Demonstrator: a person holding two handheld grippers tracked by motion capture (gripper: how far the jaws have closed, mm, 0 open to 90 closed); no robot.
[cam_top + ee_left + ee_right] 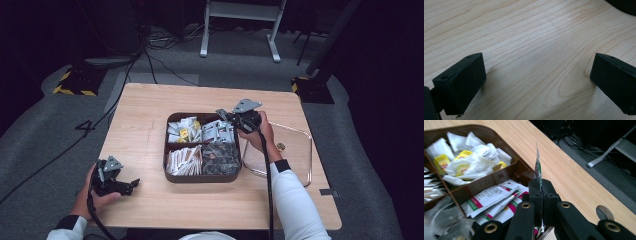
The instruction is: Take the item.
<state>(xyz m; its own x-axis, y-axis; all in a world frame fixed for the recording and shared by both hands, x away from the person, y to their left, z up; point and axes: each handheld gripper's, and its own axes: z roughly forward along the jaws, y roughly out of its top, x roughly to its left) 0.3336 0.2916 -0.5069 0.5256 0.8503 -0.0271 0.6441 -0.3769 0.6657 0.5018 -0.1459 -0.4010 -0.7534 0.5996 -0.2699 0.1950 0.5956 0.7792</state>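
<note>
While my right gripper (541, 195) hangs over the brown tray's (170, 150) far-right compartment, its jaws are clamped tight on one sachet (538, 168) (red/green print, standing upright, edge-on). My left gripper (537, 82) rests on the table (529, 37) near the front-left corner w/ jaws wide apart, holding nothing, well apart from the tray.
</note>
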